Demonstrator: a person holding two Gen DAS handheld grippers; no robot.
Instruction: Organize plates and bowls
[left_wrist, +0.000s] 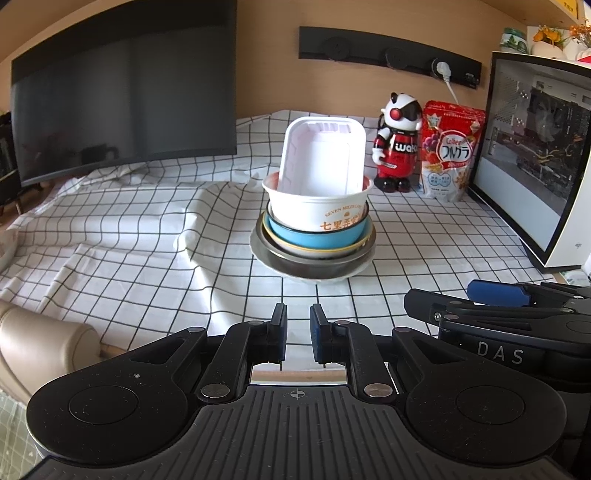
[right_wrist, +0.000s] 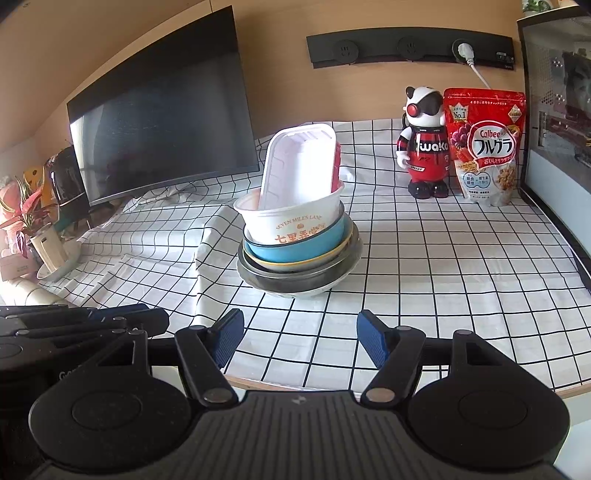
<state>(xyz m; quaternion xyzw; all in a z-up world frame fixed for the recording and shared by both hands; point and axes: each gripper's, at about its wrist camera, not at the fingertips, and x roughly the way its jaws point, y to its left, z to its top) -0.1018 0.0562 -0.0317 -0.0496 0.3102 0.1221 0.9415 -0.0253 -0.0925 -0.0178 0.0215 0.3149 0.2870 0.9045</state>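
1. A white rectangular plastic tray (left_wrist: 321, 155) stands tilted in a white printed paper bowl (left_wrist: 317, 208), nested atop a blue bowl (left_wrist: 314, 236) and steel dishes (left_wrist: 314, 264), mid-table on the checked cloth (left_wrist: 147, 236).
2. The left gripper (left_wrist: 297, 332) is empty, fingers narrowly apart.
3. The right gripper (right_wrist: 300, 341) is empty, fingers wide apart.

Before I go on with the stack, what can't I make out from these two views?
- Bottom white plate: both views, mostly hidden under the steel bowl.
- Dishes between steel bowl and blue bowl: only rims show; count unclear.
- White tray: lower end hidden inside the printed paper bowl.
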